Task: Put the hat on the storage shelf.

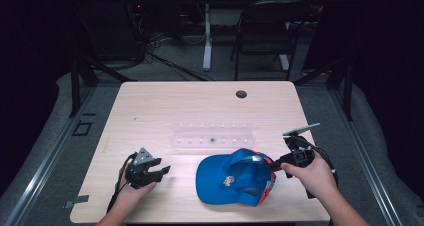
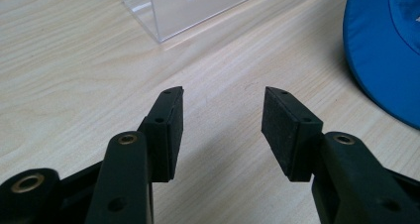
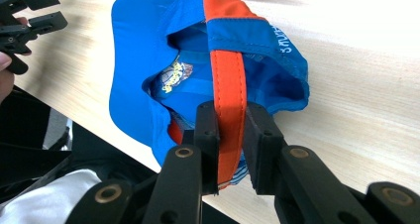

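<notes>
Right tongs (image 3: 231, 135) are clamped on the orange strap (image 3: 229, 80) at the back of the blue cap (image 1: 235, 177). In the right gripper view both pads pinch the strap flat between them, and the cap hangs from it over the counter (image 1: 200, 101). In the high view the cap sits at the near right of the counter, brim (image 1: 212, 178) pointing toward the left tongs (image 1: 159, 169), back end tipped up at the grip.

Left tongs stand wide with nothing between them, low over bare wood just left of the brim. A clear plastic rack (image 1: 212, 136) lies behind the cap, apart from it.

Handling, my read:
- Cap is light, no load concern.
- The cloth crown is soft and will sag and fold; expect it to swing from a single grip point.
- The brim is the only stiff part, so it will keep its shape and steer where the rest goes.
- The strap is thin webbing with stitched edges, decent friction, but it can slide through the pads lengthwise if pulled along itself.

Best second hold: brim edge with the left tongs, squeezed across its thickness. Avoid loose crown fabric, it just bunches.
</notes>
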Motion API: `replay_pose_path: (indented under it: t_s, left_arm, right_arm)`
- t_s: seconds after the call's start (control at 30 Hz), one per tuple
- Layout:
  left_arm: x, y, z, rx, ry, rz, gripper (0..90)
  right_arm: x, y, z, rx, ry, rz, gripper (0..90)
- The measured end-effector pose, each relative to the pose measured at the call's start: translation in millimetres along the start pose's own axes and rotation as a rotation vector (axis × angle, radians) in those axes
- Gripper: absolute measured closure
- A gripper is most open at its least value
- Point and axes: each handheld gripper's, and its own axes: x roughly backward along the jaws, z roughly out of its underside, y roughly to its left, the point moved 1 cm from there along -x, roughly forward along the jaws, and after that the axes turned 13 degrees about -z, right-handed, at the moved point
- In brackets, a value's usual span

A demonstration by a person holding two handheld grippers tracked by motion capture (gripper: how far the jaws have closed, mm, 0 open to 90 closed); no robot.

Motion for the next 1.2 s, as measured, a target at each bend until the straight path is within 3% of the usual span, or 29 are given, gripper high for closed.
replay_pose_path:
  t_s: [0.4, 0.97, 1.2]
  left_arm:
    - [-0.5, -0.8, 0.0, -0.001, 0.001, 0.001, 51.4]
    - [-1.2, -1.9, 0.1, -0.007, 0.004, 0.003, 51.4]
    - [-1.6, -2.3, 0.2, -0.008, 0.005, 0.003, 51.4]
  right_arm:
    - [11.8, 14.5, -14.6, 0.003, 0.036, 0.050, 77.9]
    - [24.6, 26.1, -26.9, -0.036, 0.064, 0.129, 77.9]
    - [30.7, 33.3, -30.7, -0.048, 0.053, 0.128, 77.9]
